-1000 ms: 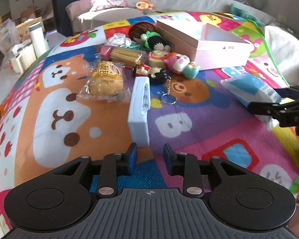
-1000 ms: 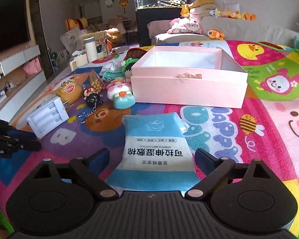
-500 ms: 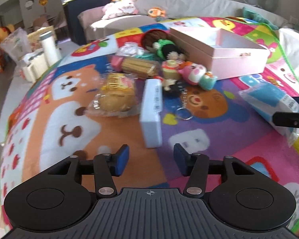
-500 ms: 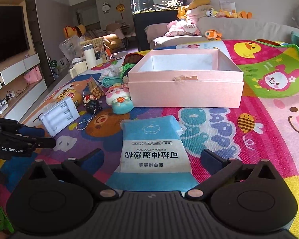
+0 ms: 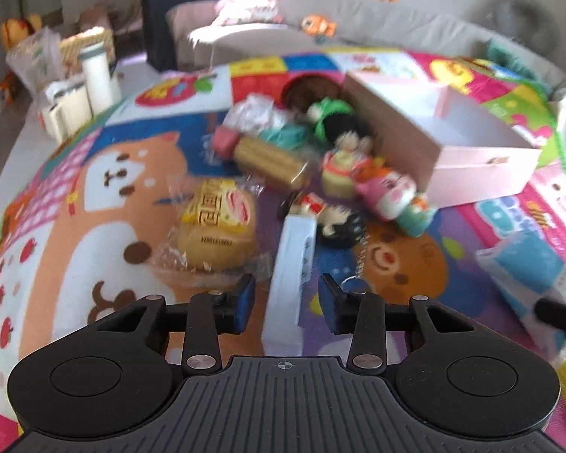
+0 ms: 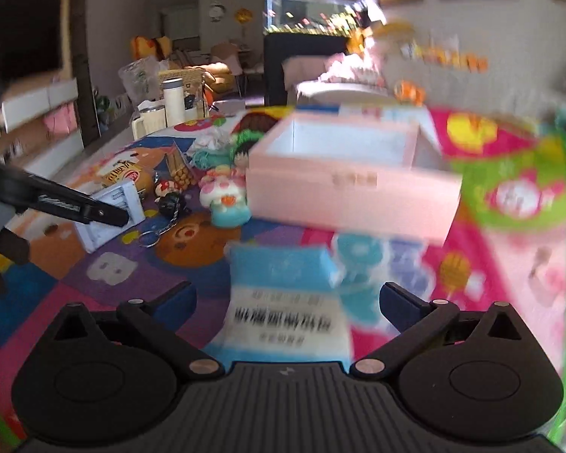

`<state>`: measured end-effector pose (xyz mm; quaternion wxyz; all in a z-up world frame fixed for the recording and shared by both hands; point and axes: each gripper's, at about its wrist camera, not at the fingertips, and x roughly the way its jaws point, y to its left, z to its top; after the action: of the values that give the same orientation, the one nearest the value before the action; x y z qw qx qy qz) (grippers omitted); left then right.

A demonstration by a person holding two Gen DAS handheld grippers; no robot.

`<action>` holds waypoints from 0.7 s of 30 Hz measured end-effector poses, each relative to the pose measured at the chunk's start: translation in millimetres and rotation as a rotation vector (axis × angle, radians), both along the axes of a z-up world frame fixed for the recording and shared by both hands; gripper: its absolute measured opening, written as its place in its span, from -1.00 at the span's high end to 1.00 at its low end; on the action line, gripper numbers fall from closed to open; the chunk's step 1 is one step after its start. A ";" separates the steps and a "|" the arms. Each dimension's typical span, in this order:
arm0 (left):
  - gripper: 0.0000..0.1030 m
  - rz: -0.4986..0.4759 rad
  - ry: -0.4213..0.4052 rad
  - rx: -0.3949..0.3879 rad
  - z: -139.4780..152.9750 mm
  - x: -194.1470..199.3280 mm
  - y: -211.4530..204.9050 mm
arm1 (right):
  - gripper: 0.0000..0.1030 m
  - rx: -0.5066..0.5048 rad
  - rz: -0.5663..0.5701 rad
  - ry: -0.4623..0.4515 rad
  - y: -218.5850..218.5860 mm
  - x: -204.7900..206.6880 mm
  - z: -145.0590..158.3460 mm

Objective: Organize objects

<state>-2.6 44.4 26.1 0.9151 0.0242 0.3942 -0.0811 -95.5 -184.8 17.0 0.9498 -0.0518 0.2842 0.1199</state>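
My left gripper [image 5: 285, 307] is open, its fingers either side of the near end of a white battery case [image 5: 290, 279] that lies on the play mat. My right gripper [image 6: 286, 305] is open wide around a blue wet-wipe pack [image 6: 286, 298], also seen in the left wrist view [image 5: 524, 275]. An open pink box [image 6: 343, 181] stands beyond the pack; it shows in the left wrist view [image 5: 471, 151] too. The left gripper appears in the right wrist view [image 6: 79, 207] over the battery case [image 6: 109, 215].
A wrapped bun [image 5: 217, 234], a biscuit pack [image 5: 271, 160], small toy figures [image 5: 381, 192] and a keychain [image 5: 343, 230] lie between the case and the box. A white thermos [image 5: 98, 79] stands at the mat's far left. A sofa [image 5: 320, 41] lies behind.
My left gripper has opened wider and moved forward so the battery case's near end lies between its fingers. My right gripper has moved forward over the wipe pack; both views are motion-blurred.
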 end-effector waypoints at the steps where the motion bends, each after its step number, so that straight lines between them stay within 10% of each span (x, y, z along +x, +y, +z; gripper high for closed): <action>1: 0.54 0.006 -0.006 0.010 -0.3 -0.9 0.5 | -0.99 -0.015 0.011 -0.001 0.5 2.8 3.2; 8: 0.61 -0.044 -0.046 -0.044 18.2 -37.0 6.4 | -0.06 0.000 0.081 0.148 0.7 22.7 4.2; 21: 0.80 -0.303 -0.267 -0.094 113.0 -18.1 -90.7 | -0.02 0.167 0.009 -0.055 -61.8 -39.7 60.7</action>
<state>-20.7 -46.3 139.1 0.9367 0.0512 0.2571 -0.2322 -135.2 -246.5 77.7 0.9577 0.0229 0.2470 0.1459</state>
